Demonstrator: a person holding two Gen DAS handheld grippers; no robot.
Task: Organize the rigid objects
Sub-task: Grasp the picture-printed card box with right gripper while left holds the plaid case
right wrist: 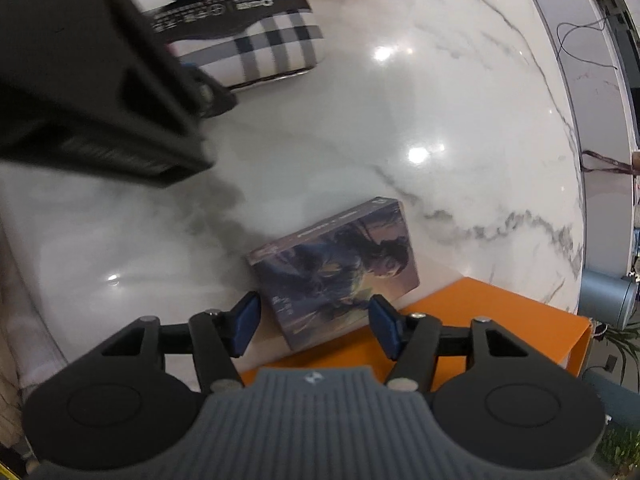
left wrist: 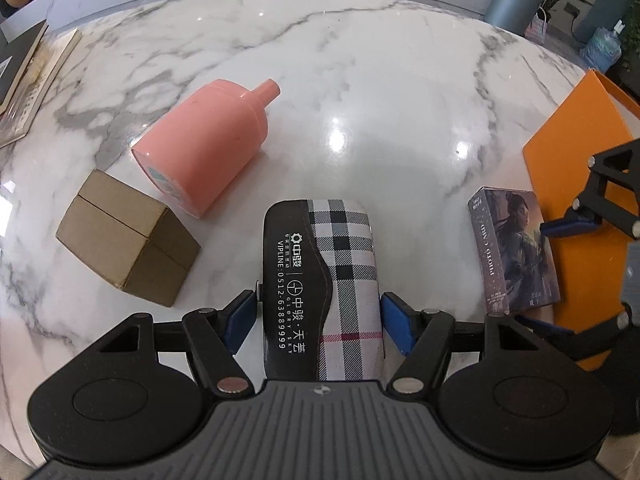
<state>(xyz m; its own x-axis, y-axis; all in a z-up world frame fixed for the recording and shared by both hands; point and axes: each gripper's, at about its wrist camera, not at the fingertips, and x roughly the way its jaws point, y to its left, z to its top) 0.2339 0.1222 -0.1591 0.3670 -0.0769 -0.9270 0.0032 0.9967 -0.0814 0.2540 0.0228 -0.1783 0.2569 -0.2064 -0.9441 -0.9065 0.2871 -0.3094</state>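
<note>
Between my left jaws (left wrist: 318, 312) lies the plaid case (left wrist: 320, 280), flat on the tabletop (left wrist: 380, 100) with its long axis running away from me. The blue pads stand at its two long sides, but I cannot tell whether they press yet. I judge I have lined up this way to take it across its narrow width.

My right jaws (right wrist: 314, 326) stand partly open, straddling the near end of the picture box (right wrist: 340, 264), the pads apart from its sides. That box rests with one end up on the orange folder (right wrist: 500, 320), which lies at the tabletop's right edge, so it sits slightly tilted.

Off to the left lie the pink bottle (left wrist: 208, 144), on its side, and the cardboard box (left wrist: 128, 236) just beside its base. Marble beyond the case toward the far edge is bare, giving room to carry things forward. My two tools work near each other, so I should mind them colliding.
</note>
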